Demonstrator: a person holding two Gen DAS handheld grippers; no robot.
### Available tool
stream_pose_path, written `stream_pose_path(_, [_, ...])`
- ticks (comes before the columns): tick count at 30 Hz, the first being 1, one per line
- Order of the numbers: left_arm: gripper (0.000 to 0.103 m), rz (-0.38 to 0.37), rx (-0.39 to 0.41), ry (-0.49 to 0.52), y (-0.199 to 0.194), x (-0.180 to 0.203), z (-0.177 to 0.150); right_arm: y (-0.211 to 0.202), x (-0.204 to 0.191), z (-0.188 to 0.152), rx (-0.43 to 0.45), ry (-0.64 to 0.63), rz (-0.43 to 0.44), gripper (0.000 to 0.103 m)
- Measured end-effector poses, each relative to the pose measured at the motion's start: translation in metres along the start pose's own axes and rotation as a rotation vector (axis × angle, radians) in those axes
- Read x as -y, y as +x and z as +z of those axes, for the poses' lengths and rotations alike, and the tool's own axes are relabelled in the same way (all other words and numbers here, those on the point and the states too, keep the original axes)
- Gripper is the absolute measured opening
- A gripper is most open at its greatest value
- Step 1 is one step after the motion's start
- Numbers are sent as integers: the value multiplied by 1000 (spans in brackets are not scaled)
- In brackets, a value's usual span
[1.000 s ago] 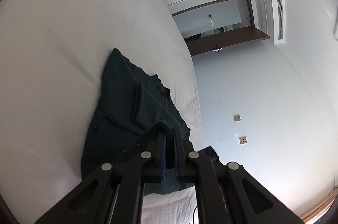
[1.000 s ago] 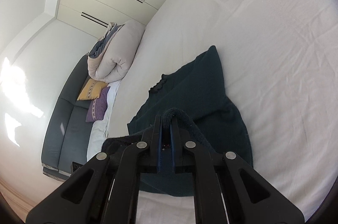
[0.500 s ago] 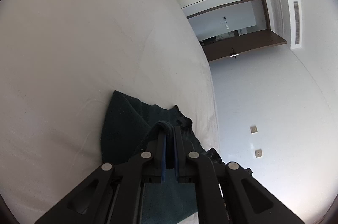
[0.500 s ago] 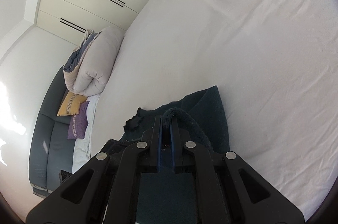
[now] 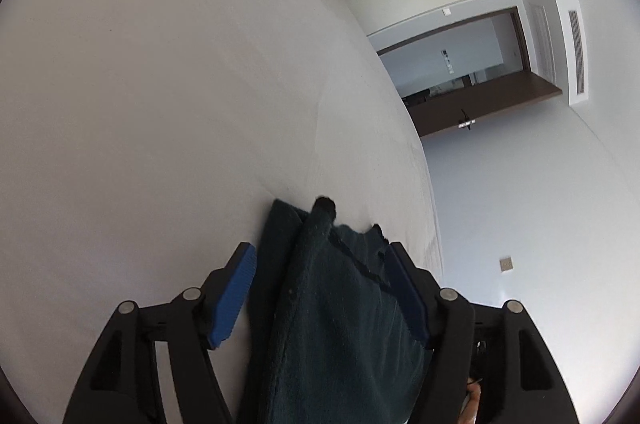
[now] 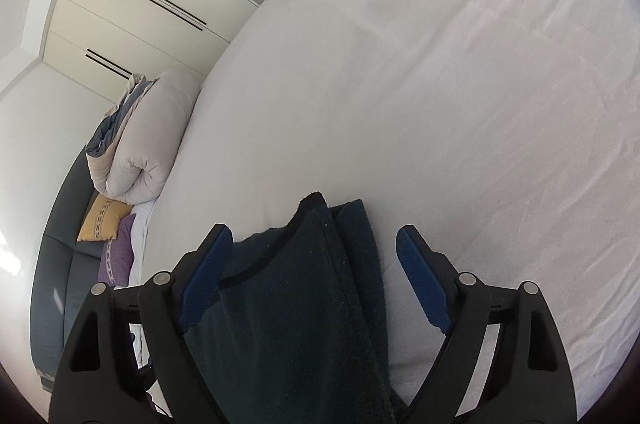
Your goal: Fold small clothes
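Observation:
A dark green garment (image 5: 336, 312) lies folded over itself on the white bed sheet (image 5: 160, 104). In the left wrist view my left gripper (image 5: 320, 256) has its jaws opening, with the cloth's folded edge lying loose between the blue pads (image 5: 234, 294); the right pad sits close against the cloth's edge. The right wrist view shows the same garment (image 6: 296, 304) between the spread fingers of my right gripper (image 6: 310, 242), whose jaws are also opening. Its pads (image 6: 424, 280) stand clear of the fabric on the right; the left pad is next to the cloth.
A rolled beige duvet (image 6: 148, 140) lies at the bed's far end, with yellow and purple cushions (image 6: 104, 220) and a grey sofa (image 6: 60, 284) beside it. Cream wardrobe doors (image 6: 132, 4) stand behind. The bed's edge (image 5: 424, 184) drops toward a pale floor and a doorway (image 5: 464, 72).
Both grippers carried the pinched edge forward and down over the garment, then opened and let it go. The cloth now lies doubled on the sheet.

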State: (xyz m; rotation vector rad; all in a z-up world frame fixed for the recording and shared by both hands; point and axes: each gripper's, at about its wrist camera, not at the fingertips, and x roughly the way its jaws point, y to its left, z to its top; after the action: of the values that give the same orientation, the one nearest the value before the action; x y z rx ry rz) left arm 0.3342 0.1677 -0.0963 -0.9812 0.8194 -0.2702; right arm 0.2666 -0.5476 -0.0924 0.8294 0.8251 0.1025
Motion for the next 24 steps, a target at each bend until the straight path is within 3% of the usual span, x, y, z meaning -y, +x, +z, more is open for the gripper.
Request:
stream_pose_path(6, [68, 127, -19, 189, -6, 25, -50, -23, -22, -23, 13, -132, -67, 85])
stream_pose_path(9, [68, 153, -4, 307, -9, 48, -69, -25, -31, -45, -6, -183, -93, 85])
stream_pose_path(14, [68, 200, 6, 491, 4, 80, -82, -25, -69, -87, -34, -311, -6, 83])
stream_pose_path(17, [68, 244, -7, 501, 19, 75, -81, -18, -86, -112, -83, -373, 58, 83])
stream_pose_path(21, [65, 303, -54, 457, 31, 46, -84, 10, -77, -127, -131, -357, 4, 83])
stream_pose_path(23, [55, 297, -43, 456, 25, 35, -86, 23, -50, -123, -122, -306, -39, 70])
stream_pose_path(24, [54, 289, -41, 450, 21, 31, -85, 20, -37, -122, -105, -275, 11, 68])
